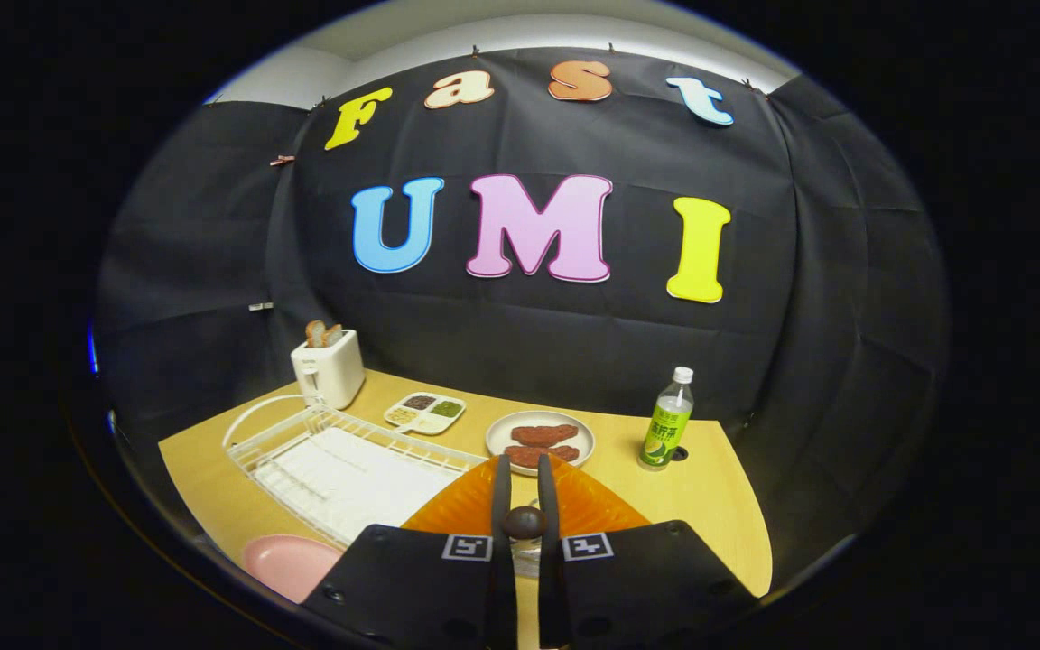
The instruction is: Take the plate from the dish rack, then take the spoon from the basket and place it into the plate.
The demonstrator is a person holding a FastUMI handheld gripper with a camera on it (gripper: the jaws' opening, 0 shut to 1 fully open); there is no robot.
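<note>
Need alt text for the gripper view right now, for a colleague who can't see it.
The gripper has its fingers nearly together around a small dark round knob, just above an orange basket. A pink plate lies beside the white dish rack on the wooden table.

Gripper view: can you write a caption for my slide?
The gripper pinches a dark spoon handle above the orange basket, pink plate beside the dish rack.

Wooden table, dish rack, toaster, bottle, pink plate.
</note>
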